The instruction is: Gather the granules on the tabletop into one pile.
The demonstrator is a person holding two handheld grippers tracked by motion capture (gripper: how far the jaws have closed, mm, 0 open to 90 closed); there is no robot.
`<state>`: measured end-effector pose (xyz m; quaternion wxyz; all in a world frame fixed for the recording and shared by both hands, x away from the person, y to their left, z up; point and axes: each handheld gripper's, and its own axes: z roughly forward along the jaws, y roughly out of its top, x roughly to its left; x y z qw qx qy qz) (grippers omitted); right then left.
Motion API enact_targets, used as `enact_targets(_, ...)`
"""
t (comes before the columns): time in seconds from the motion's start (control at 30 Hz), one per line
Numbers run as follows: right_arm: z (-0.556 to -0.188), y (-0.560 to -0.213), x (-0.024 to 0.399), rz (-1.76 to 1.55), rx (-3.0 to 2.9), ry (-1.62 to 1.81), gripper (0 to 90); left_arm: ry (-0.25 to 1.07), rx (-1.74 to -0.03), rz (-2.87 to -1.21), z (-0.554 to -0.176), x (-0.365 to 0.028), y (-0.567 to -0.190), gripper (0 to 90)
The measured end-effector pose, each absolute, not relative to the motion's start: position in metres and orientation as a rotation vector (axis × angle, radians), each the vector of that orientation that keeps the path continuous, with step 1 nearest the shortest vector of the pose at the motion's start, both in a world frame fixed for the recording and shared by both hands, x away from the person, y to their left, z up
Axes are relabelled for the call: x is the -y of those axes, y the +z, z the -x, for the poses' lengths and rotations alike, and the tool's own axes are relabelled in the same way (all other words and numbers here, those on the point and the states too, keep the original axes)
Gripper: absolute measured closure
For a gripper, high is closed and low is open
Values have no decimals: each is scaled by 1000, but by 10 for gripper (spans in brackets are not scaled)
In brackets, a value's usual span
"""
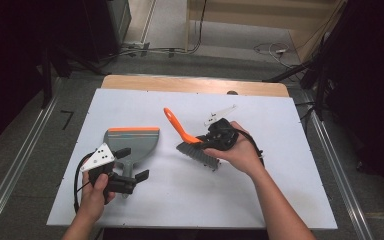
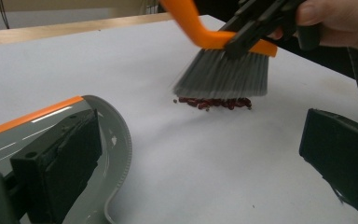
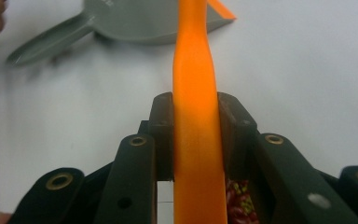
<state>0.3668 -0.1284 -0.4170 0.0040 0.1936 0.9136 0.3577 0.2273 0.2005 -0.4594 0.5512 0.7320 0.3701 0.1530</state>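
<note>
Right jaws: pressed from both sides on the orange handle of the brush (image 3: pixel 196 116), which runs up the middle of the right gripper view between the two black pads.
Left jaws: spread wide; in the left gripper view one stands at lower left over the dustpan (image 2: pixel 102 140), the other at the right edge, with bare table between them.
Right gripper (image 1: pixel 215 137): right of centre in the high view, held in the person's right hand (image 1: pixel 237 152).
Left gripper (image 1: pixel 130 162): lower left in the high view, at the dustpan's handle end.
Brush bristles: grey, pointing down, just above the red beans (image 2: pixel 214 102) in the left gripper view.
Red beans: small pile on the white table (image 1: pixel 190 200), upper centre of the left gripper view.
Dustpan: grey with an orange lip, flat on the table, left of the brush, apart from it.
</note>
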Motion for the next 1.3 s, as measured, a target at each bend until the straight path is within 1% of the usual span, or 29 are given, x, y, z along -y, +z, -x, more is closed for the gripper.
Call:
enact_targets(0.13, -361, -414, 145, -431, -2912, 1037, 687, 361, -877, -1730, -228, -200, -460, 0)
enact_targets(0.27, -358, -428, 156, -373, -2991, 989, 688, 363, -877, -1728, -228, -202, -459, 0)
enact_targets(0.37, -359, -442, 154, -285, -3049, 972, 687, 364, -884, -1722, -228, -203, -459, 0)
enact_targets(0.6, -373, -448, 151, -115, -2990, 1052, 687, 364, -879, -1730, -228, -202, -459, 0)
enact_targets(0.9, -383, -448, 142, -47, -2959, 1050, 686, 364, -887, -1719, -228, -204, -459, 0)
enact_targets(1.3, -388, -446, 136, -60, -2929, 1023, 687, 361, -885, -1724, -229, -203, -460, 0)
